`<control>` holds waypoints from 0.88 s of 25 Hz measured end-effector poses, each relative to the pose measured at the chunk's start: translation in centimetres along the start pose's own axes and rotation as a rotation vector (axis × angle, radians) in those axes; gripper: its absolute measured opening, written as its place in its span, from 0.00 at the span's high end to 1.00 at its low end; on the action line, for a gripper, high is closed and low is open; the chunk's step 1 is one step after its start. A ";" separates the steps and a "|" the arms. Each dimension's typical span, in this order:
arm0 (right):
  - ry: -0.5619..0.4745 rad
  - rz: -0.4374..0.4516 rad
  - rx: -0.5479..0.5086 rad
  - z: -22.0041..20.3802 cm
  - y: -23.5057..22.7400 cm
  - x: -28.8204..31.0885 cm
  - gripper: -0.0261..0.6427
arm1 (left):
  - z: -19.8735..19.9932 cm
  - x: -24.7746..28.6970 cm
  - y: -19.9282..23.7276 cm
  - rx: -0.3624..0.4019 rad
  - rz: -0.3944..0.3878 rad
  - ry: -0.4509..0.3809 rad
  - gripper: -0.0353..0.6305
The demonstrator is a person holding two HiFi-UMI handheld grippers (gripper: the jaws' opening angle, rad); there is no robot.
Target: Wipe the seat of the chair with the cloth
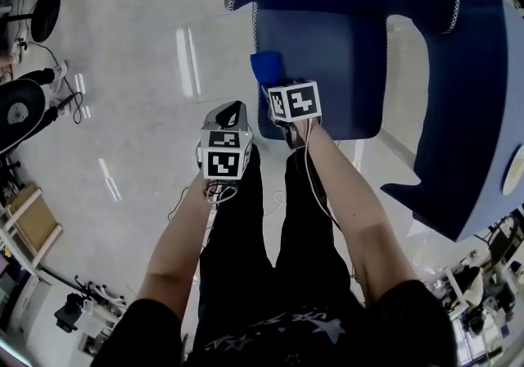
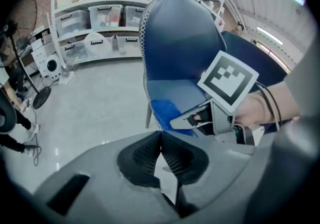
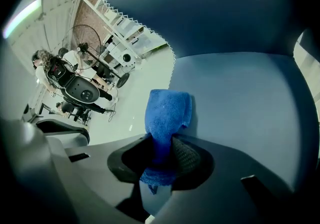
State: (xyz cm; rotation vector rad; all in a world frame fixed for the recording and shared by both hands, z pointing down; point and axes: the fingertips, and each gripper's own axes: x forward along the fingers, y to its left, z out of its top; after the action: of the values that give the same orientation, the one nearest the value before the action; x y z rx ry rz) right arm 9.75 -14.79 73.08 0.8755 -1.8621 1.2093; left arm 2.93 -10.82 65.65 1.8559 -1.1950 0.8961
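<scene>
- Right gripper (image 3: 162,157): jaws clamped on the blue cloth (image 3: 168,110). A short tail hangs below the jaws and a folded wad sticks out ahead of them.
- Long axis of the cloth runs along the jaws, pointing toward the backrest (image 3: 210,8).
- The wad sits at the left edge of the chair seat (image 3: 245,103), about midway between front and back. I cannot tell whether it presses on the seat or rides just above it.
- Nearly all of the seat to be wiped lies to my right of the cloth, with some ahead of it.
- Limits: the backrest rises at the far side. The seat's left edge is just beside the cloth, with floor (image 1: 131,70) beyond it. Another blue chair (image 1: 483,95) stands past the right edge, with a gap between.
- Left gripper (image 2: 160,140): jaws together, nothing between them. It hangs over the floor near the seat's front-left corner, out of a rightward stroke's path.
- Judgement: the right arm does the wiping, and strokes should go rightward across the seat.
</scene>
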 end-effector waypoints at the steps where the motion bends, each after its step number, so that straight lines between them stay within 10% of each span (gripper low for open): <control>1: -0.001 0.000 -0.005 0.0 -0.1 0.2 0.80 | -0.1 0.1 0.2 0.005 -0.002 0.002 0.92; 22: -0.039 -0.142 0.120 -5.1 -14.2 -7.7 0.80 | 0.3 3.6 -9.6 0.138 -0.071 0.056 0.92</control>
State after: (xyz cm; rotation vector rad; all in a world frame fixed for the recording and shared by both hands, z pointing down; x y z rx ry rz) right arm 26.65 -13.50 74.08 1.0854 -1.7403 1.2331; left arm 13.12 -9.77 66.55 1.9564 -1.0490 1.0059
